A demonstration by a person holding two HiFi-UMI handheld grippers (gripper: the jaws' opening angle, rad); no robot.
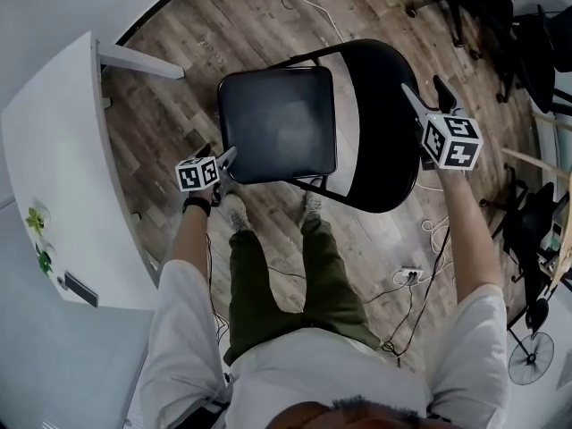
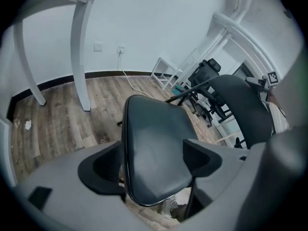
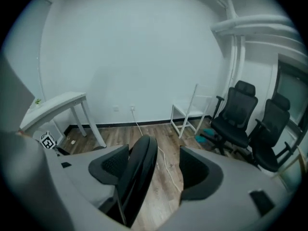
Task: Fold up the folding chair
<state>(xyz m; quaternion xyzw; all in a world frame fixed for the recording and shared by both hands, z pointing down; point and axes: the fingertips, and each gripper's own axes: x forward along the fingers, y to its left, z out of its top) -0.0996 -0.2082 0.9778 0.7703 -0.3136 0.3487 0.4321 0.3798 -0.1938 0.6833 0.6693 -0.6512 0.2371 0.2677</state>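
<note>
Folding chair point(image 1: 277, 123) straddled by open left tool point(image 1: 220, 155) and open right tool point(image 1: 423, 88).

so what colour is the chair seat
Black, slightly glossy; the seat shows best in the head view.

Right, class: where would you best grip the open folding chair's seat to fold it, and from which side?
Its front edge, from the side opposite the backrest. The seat lies flat, that thin edge is free for the jaws, and lifting there should swing it up against the backrest.
</note>
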